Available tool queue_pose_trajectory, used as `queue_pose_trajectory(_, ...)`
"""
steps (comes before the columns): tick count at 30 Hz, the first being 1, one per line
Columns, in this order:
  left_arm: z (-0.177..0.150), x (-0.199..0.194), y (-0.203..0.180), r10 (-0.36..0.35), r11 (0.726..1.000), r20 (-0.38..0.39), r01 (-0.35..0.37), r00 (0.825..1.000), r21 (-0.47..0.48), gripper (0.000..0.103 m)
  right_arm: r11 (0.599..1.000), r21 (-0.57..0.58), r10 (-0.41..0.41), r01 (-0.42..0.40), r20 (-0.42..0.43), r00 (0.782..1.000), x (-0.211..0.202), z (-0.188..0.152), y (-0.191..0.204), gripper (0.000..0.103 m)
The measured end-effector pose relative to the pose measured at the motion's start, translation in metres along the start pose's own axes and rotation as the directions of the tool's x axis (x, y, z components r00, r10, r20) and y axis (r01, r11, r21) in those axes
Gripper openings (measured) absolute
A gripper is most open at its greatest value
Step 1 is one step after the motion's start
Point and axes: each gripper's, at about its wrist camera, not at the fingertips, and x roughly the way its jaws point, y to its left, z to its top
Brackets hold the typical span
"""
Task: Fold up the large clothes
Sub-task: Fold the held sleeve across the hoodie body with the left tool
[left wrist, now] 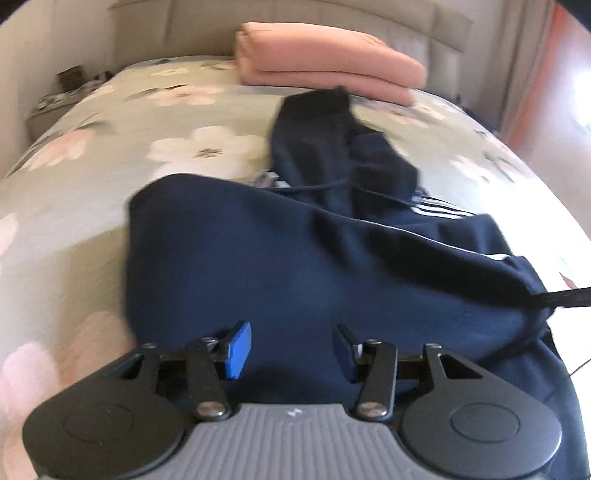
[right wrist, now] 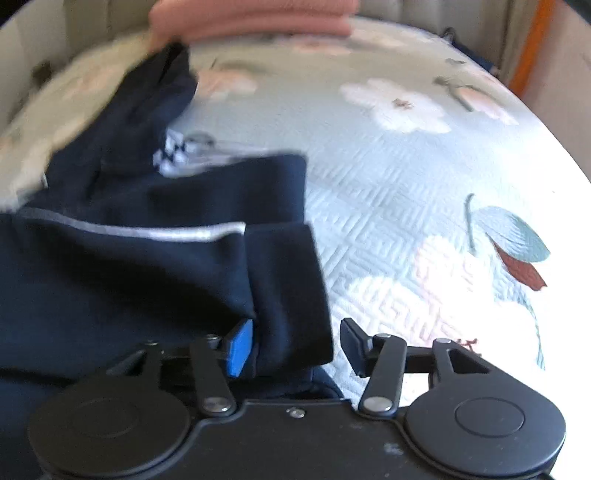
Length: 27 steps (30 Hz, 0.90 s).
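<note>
The navy garment (left wrist: 258, 266) was spread on the bed (left wrist: 92, 177) for folding. Both jaws were held apart: left hand-held gripper (left wrist: 291, 350) over cloth, right hand-held gripper (right wrist: 295, 345) straddling a cuff (right wrist: 288, 295), ungripped.

bed: floral quilt (left wrist: 92, 140) | folded pink blanket (left wrist: 325, 66) near padded headboard (left wrist: 184, 26)
</note>
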Motion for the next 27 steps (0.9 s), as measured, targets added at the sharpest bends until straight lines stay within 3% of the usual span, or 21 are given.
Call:
queue_pose_trajectory(2, 0.000, -0.004, 0.009, -0.004, 1.000, 0.009, 0.004, 1.000, -0.014, 0.051, 0.999, -0.054, -0.001, 0.007, 0.115, 0.993, -0.025, 0.002, 0.008, 0.063)
queue_pose_trajectory(4, -0.001, -0.005, 0.012, 0.012, 1.000, 0.007, -0.012, 1.000, -0.020, 0.051, 0.993, -0.122, 0.020, 0.001, 0.174, 0.985, -0.037, 0.005, 0.024, 0.060)
queue_pose_trajectory(7, -0.005, 0.002, 0.022, 0.028, 0.999, -0.029, -0.030, 0.999, -0.043, 0.049, 0.979, -0.198, 0.072, -0.041, 0.150, 0.986, -0.024, 0.005, 0.040, 0.012)
queue_pose_trajectory(9, -0.009, 0.008, 0.029, 0.027, 0.998, -0.061, -0.031, 0.998, -0.061, 0.044, 0.978, -0.203, 0.071, -0.050, 0.095, 0.993, -0.001, 0.003, 0.047, 0.011)
queue_pose_trajectory(12, -0.015, 0.011, 0.030, 0.055, 0.998, -0.075, -0.055, 0.996, 0.002, 0.041, 0.986, -0.163, 0.044, -0.042, 0.007, 0.999, 0.023, -0.008, 0.037, 0.011)
queue_pose_trajectory(14, -0.018, 0.014, 0.027, 0.072, 0.997, -0.082, -0.068, 0.994, 0.047, 0.041, 0.993, -0.103, 0.059, -0.064, -0.051, 0.997, 0.038, -0.015, 0.024, 0.002)
queue_pose_trajectory(23, -0.020, 0.008, 0.030, 0.081, 0.997, -0.124, -0.079, 0.989, 0.025, 0.041, 0.996, -0.065, 0.063, -0.066, -0.049, 0.997, 0.019, -0.012, 0.023, 0.000)
queue_pose_trajectory(27, -0.023, -0.009, 0.027, 0.079, 0.994, -0.108, -0.070, 0.991, 0.083, 0.041, 0.985, -0.146, 0.098, -0.093, 0.026, 0.995, -0.010, -0.003, 0.024, 0.012)
